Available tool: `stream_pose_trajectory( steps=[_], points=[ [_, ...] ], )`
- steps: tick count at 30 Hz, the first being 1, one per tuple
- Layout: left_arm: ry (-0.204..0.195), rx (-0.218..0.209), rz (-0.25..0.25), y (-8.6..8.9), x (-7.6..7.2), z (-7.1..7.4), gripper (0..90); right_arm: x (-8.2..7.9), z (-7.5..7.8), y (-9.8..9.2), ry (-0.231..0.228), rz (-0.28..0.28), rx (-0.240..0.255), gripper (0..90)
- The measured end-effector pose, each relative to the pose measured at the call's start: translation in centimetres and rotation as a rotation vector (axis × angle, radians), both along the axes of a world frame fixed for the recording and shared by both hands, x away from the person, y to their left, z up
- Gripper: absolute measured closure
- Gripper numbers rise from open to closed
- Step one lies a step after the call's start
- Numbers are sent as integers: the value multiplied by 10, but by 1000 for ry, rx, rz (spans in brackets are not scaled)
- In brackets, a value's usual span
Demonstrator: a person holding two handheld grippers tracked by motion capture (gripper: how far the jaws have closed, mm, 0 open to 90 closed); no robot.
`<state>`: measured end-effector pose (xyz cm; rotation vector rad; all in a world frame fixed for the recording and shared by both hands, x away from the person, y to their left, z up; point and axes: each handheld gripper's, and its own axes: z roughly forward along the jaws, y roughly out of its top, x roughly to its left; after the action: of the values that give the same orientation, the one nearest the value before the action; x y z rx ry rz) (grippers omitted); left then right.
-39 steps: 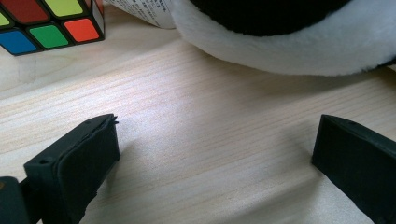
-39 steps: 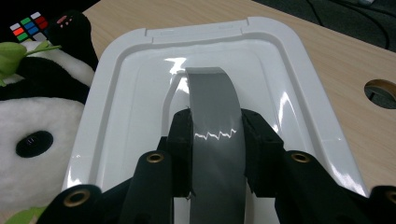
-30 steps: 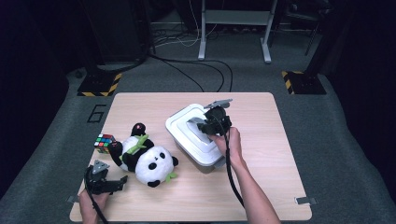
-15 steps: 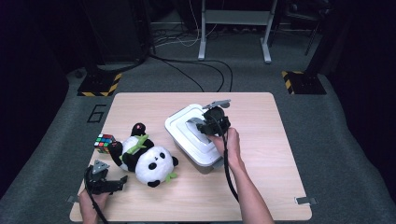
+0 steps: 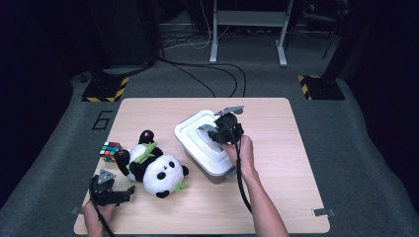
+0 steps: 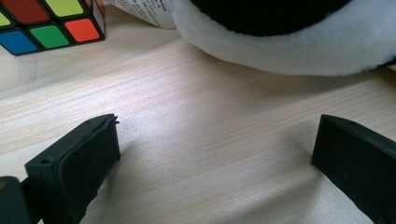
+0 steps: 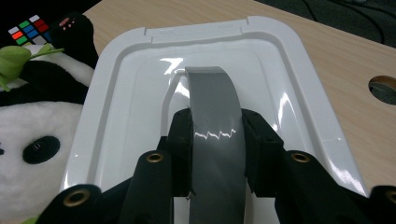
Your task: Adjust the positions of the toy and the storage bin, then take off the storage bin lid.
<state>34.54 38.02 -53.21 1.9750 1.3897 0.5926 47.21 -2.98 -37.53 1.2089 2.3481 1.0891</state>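
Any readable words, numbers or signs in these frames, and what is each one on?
"6": large dark numeral on the grey carpet floor, left of the light wooden table.
Small print on the white fabric tag of the black-and-white plush panda: too blurred to read.
Nothing else legible.

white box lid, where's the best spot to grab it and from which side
By the grey handle arching over the middle of the white lid, coming from above. The lid is broad, flat and glossy, so its rim gives little purchase, while the handle is a narrow raised strap that fits between two fingers. The right gripper already pinches it across its width, fingers on either edge.
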Motion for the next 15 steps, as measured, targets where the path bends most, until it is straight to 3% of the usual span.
stream_pose_trajectory(
  steps=[15],
  points=[
    [1,0,-1,0,0,0,6,-2,1,1,-4,-5,-9,672]
  ],
)
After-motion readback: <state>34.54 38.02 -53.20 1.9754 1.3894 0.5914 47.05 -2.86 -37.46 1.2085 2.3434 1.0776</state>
